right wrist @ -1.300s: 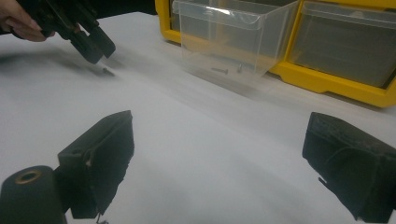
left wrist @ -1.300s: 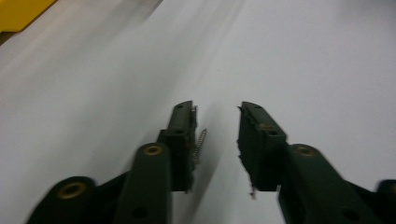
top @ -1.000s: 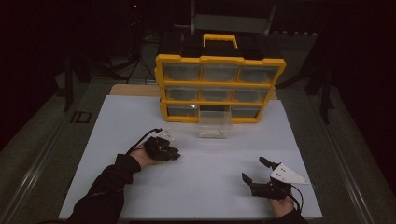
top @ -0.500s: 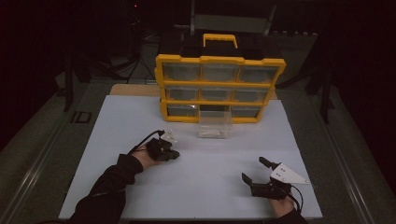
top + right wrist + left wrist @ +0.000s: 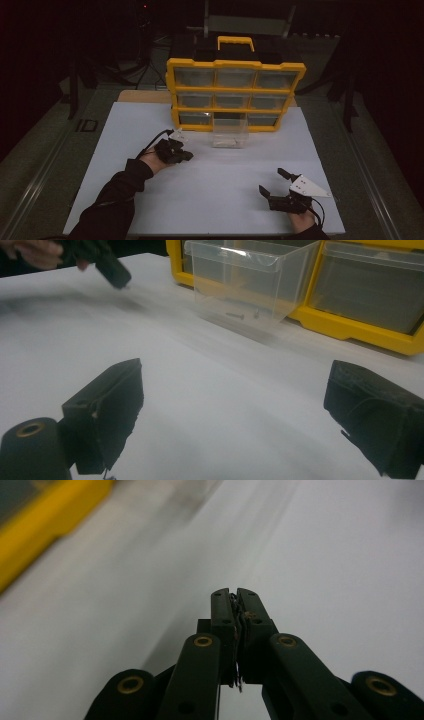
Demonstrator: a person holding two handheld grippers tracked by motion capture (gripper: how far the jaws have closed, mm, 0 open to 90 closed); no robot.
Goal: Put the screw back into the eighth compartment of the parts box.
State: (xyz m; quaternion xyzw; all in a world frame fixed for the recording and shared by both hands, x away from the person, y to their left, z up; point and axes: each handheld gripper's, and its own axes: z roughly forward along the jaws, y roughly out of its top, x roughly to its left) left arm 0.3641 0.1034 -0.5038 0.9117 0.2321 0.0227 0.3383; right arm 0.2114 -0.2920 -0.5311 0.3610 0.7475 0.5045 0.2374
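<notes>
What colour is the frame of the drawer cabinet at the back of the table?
Yellow; the cabinet frame shows best in the high view.

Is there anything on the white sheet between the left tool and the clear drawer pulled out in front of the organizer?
Nothing visible. The left tool, jaws shut, sits left of the clear drawer, and the stretch of white sheet between them looks bare. The yellow organizer stands behind the drawer, off that line. The right tool rests open, far off at the near edge.
</notes>
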